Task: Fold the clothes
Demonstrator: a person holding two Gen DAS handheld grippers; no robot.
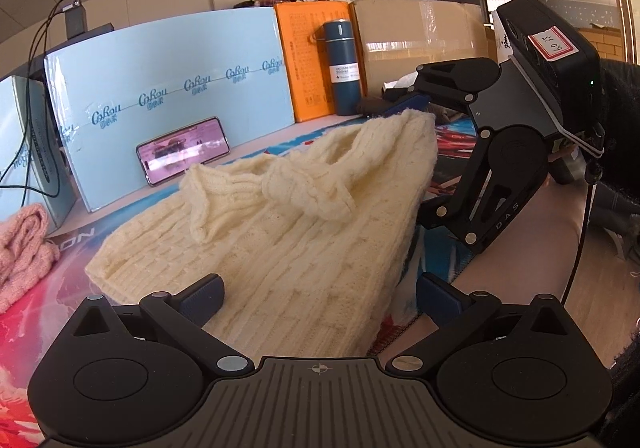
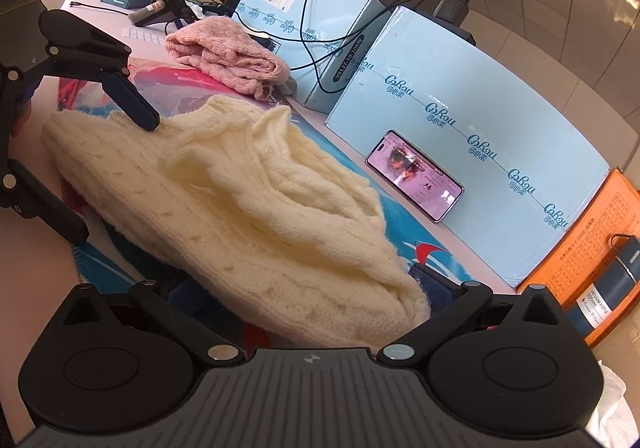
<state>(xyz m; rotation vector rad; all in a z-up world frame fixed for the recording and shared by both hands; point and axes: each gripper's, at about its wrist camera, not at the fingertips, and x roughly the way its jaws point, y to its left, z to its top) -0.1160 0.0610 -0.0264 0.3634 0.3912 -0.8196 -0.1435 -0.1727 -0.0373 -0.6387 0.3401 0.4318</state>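
Cream sweater point(image 1: 288, 232) of thick cable knit, heaped on the printed mat point(image 1: 28, 328) in the middle of the bench point(image 1: 500, 288). Not yet flat: collar end bunched and rucked, one ribbed part twisted across the top, body spread toward the near edge.

Left tool point(image 1: 320, 296) released, jaws wide apart, straddling the near hem without pinching it. From the right wrist view, one finger tip resting on or just above the far shoulder; hard to tell which.

Right tool point(image 2: 304, 284) also released, jaws spread with the bunched end of the knit lying loose between them. No pinch visible in either view.

Probably soft, floppy and fairly bulky. Light enough to lift, yet likely to sag and stretch under its own weight if hung from one point. No stiffness to hold a crease, so folds need laying down rather than pressing. Rough surface, so little risk of slipping from the pads; more risk of snagging a loop or grabbing several layers at once.

Best taken at the ribbed edges: hem corners or shoulder seams, one per tool, pinching a single thickness. Worth untwisting and spreading first.

Pink knit point(image 2: 228, 52) bundled well apart near the boxes point(image 2: 460, 100).
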